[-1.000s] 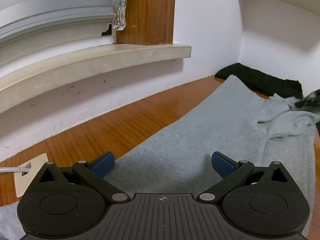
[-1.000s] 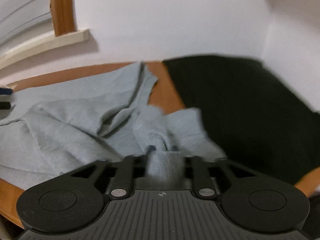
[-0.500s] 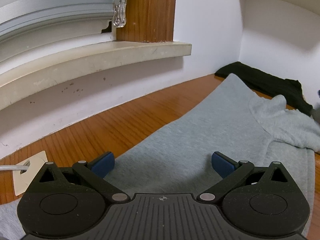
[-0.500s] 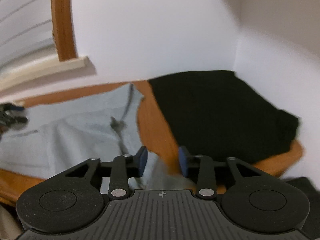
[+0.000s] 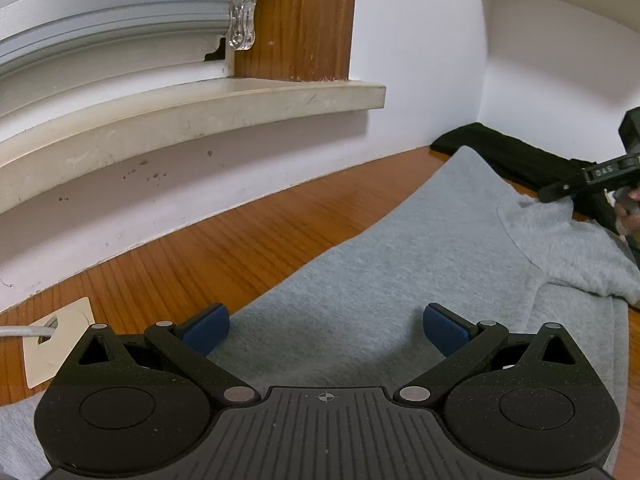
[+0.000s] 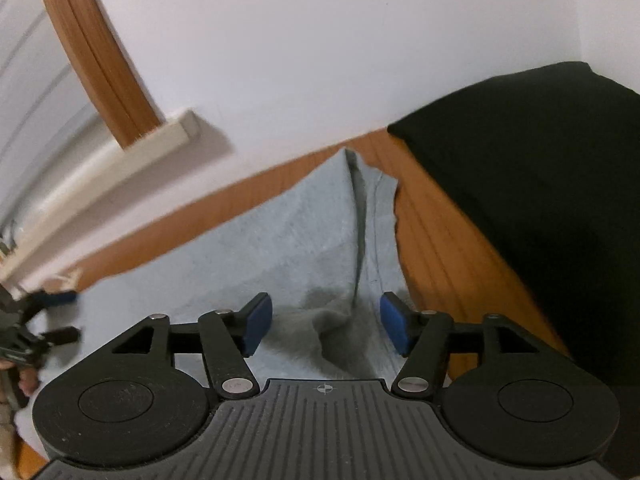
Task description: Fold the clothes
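From the left wrist: left gripper (image 5: 326, 326) spread wide, blue pads clear of cloth, hovering over the flat grey sweatshirt-knit garment (image 5: 400, 264) on the wood-grain tabletop (image 5: 224, 256). Long axis running away from the pads toward the far right, ending near the folded black garment (image 5: 508, 156) by the white corner wall. Bare wood to the left of the pads, up to the wall under the cream window sill (image 5: 192, 112); beige cable plate (image 5: 56, 340) at near left. A bunched fold ahead to the right. From the right wrist, blurred: right gripper (image 6: 326, 326) released, pads apart above a rumpled grey fold; cloth edge just right of the pads, then a bare wood strip, then black fabric.
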A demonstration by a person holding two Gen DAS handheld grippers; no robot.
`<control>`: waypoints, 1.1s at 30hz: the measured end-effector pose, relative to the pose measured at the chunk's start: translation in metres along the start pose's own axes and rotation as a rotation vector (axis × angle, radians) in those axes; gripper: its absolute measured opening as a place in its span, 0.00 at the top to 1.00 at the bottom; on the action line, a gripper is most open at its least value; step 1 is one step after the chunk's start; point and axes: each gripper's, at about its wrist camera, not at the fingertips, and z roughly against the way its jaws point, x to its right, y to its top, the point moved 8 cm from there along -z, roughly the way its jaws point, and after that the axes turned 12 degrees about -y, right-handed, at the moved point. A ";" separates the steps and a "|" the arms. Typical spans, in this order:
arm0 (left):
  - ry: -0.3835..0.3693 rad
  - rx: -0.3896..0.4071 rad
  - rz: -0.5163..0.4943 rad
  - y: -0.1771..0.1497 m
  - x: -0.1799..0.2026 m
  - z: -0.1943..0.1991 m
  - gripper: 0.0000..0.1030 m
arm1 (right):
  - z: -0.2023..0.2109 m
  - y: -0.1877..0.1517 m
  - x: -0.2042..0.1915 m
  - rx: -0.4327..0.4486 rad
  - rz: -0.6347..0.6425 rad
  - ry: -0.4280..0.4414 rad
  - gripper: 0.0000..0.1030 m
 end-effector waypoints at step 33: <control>0.005 0.018 -0.006 0.001 0.001 0.003 0.00 | -0.078 0.077 -0.035 0.187 0.226 -0.258 0.98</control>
